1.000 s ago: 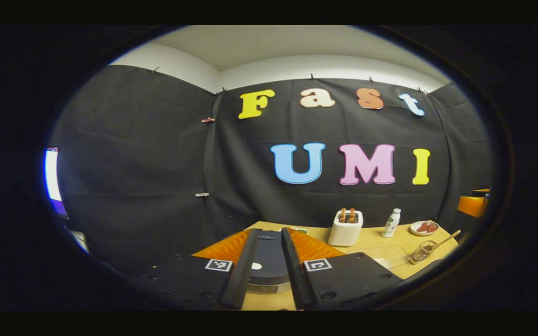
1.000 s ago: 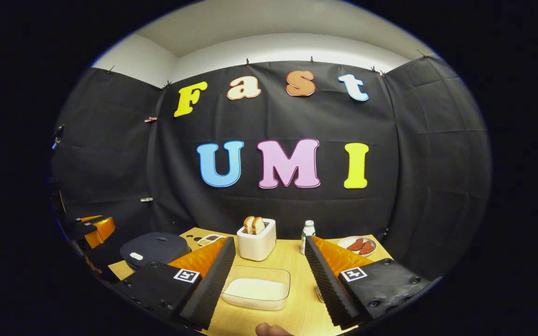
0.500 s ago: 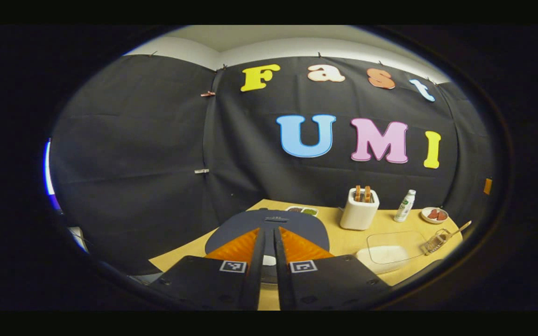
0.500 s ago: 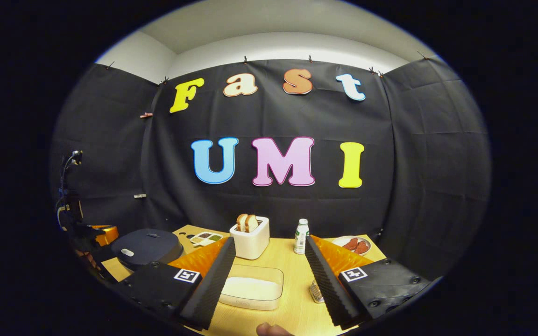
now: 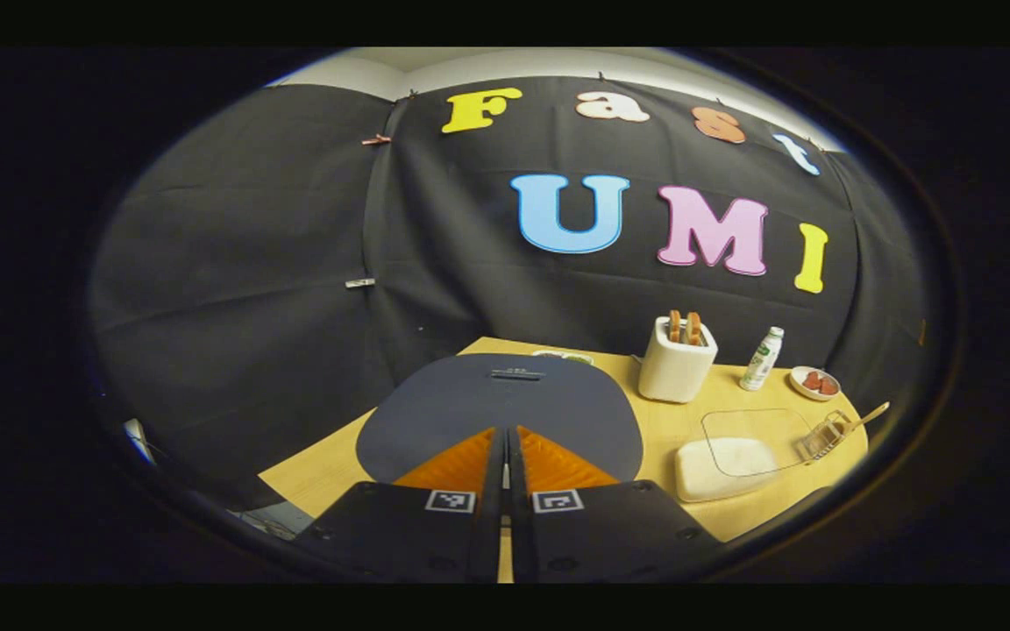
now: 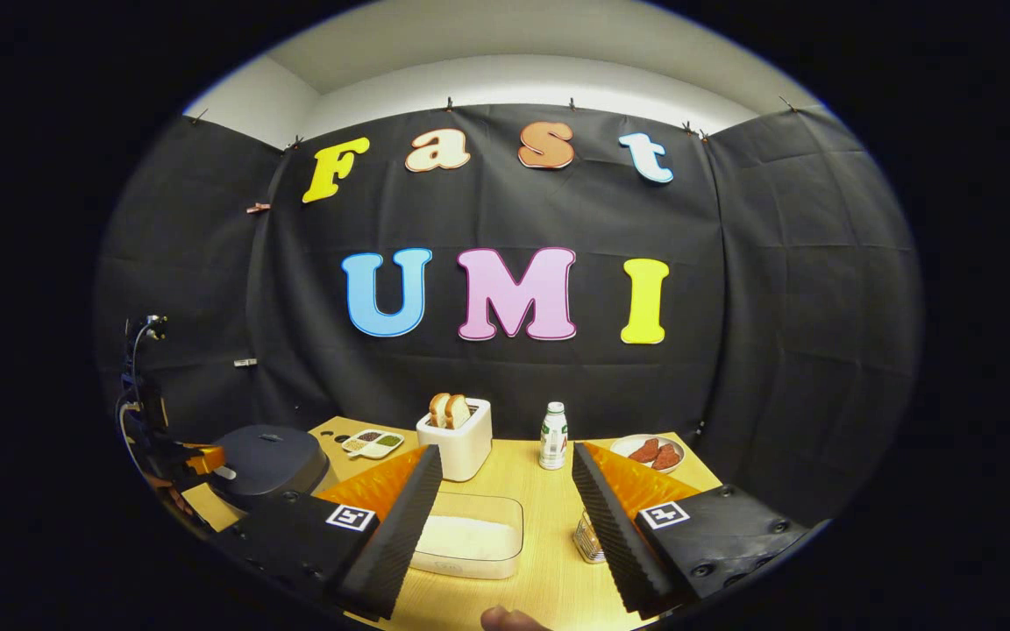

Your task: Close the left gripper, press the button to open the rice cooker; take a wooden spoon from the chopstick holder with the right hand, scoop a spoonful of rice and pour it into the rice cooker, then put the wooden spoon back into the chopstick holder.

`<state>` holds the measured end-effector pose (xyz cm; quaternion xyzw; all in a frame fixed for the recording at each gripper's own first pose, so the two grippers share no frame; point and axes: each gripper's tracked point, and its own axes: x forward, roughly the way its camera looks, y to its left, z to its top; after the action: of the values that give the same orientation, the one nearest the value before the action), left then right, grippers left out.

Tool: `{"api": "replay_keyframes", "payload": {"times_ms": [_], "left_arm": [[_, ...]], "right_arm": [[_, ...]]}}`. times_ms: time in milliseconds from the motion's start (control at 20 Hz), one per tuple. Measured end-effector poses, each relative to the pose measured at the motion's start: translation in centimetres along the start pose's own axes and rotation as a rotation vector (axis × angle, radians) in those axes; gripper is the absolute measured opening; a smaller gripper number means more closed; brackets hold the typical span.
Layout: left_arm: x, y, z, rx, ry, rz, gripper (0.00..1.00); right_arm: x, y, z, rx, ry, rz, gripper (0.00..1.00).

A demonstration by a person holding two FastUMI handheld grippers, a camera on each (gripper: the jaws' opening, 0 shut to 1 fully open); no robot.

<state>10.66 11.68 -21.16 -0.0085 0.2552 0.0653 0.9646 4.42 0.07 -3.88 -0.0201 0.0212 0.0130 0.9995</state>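
Observation:
The rice cooker (image 5: 505, 399) has a dark, closed lid and sits right in front of my left gripper (image 5: 505, 436), which is shut with its fingers pressed together low over the lid's front. The button is hidden under them. In the right gripper view, the cooker (image 6: 273, 451) stands at the left with the left gripper (image 6: 200, 458) at its front edge. My right gripper (image 6: 505, 457) is open and empty above the clear box of rice (image 6: 470, 542). The wire chopstick holder (image 5: 823, 434) holds the wooden spoon (image 5: 869, 415); part of the holder (image 6: 588, 538) peeks out beside my right finger.
A white toaster (image 6: 455, 443) with bread, a small bottle (image 6: 552, 436) and a plate of sausages (image 6: 650, 453) stand along the back of the wooden table (image 6: 549, 491). A little divided dish (image 6: 371, 443) lies behind the cooker. A fingertip (image 6: 509, 620) shows at the bottom edge.
My left gripper has shut from open and moved down and closer over the cooker's lid front. The right gripper stays open and has hardly shifted.

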Motion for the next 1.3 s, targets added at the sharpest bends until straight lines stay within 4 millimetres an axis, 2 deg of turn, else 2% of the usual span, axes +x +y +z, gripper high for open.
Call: {"api": "replay_keyframes", "payload": {"times_ms": [250, 400, 850, 900, 950, 1050, 1200, 1300], "left_arm": [[0.1, 0.9, -2.7, -0.053, 0.073, 0.017, 0.08], [0.2, 0.9, -2.5, -0.053, 0.067, 0.005, 0.09], [0.2, 0.8, -3.7, -0.102, 0.108, -0.026, 0.09], [0.6, 0.9, -3.4, -0.102, 0.096, -0.027, 0.08], [-0.1, 1.0, -3.2, -0.106, 0.086, -0.025, 0.10], [-0.1, 0.8, -3.0, -0.102, 0.079, -0.011, 0.09], [-0.2, 0.5, -2.5, -0.015, 0.051, 0.028, 0.08], [-0.6, 0.2, -0.6, 0.035, -0.004, 0.046, 0.09]], "right_arm": [[0.2, 0.2, 0.2, 0.002, -0.002, -0.004, 0.94], [0.2, 0.2, 0.2, 0.005, 0.000, -0.003, 0.94], [-0.3, 0.4, 0.1, 0.010, 0.000, -0.007, 0.94], [-0.3, 0.3, 0.1, 0.009, 0.002, -0.008, 0.93], [-0.3, 0.3, 0.0, 0.011, 0.003, -0.009, 0.93], [-0.6, 0.5, -0.1, 0.010, 0.007, -0.009, 0.94], [-0.7, 0.4, 0.1, 0.007, 0.000, -0.011, 0.94], [-0.8, 0.3, 0.0, 0.008, -0.001, -0.015, 0.94]]}}
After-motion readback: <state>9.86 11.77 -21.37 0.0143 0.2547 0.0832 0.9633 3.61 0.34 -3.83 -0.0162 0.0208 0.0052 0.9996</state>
